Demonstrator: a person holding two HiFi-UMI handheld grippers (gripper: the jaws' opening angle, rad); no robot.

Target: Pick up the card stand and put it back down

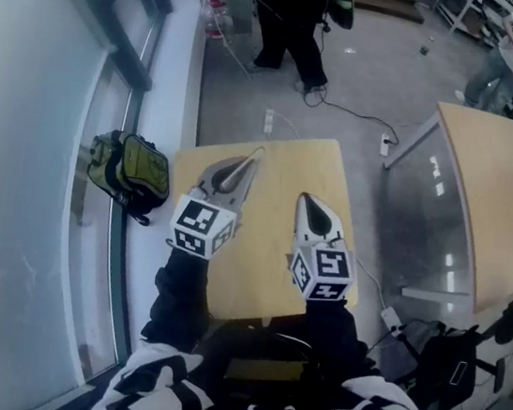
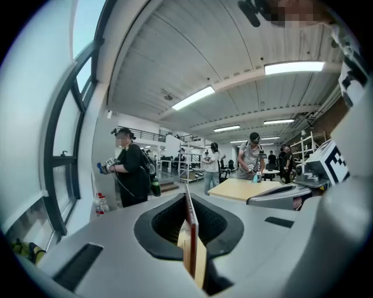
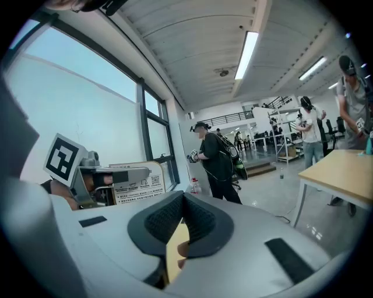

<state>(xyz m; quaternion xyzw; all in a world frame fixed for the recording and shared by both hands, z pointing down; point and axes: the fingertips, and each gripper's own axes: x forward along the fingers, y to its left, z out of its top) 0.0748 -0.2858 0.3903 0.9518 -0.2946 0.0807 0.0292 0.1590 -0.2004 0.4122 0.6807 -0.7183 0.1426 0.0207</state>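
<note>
I had the left claw clamped shut on the flat, cream-bordered card stand with a printed sheet and QR codes on its face. In the left gripper view the dark ribbed pads pressed on both sides of the stand, which ran edge-on straight between them as a thin reddish-brown strip. From the right gripper view I could see the stand's printed face standing upright in the left claw, with the window behind it. From the head view the stand sat above the far left part of the square, light wooden worktop, raised off its surface.

The right claw hung just beside the left one, over the middle of the same worktop. Its jaws were pressed together and held nothing. In its own view the right claw had its black pads meeting at the tip, with only a sliver of tan wood showing through the gap beneath them.

An olive-green backpack lay by the window to the left of the worktop. A person in dark clothes stood on the grey floor beyond, and a second light wooden table stood well apart to the right.
</note>
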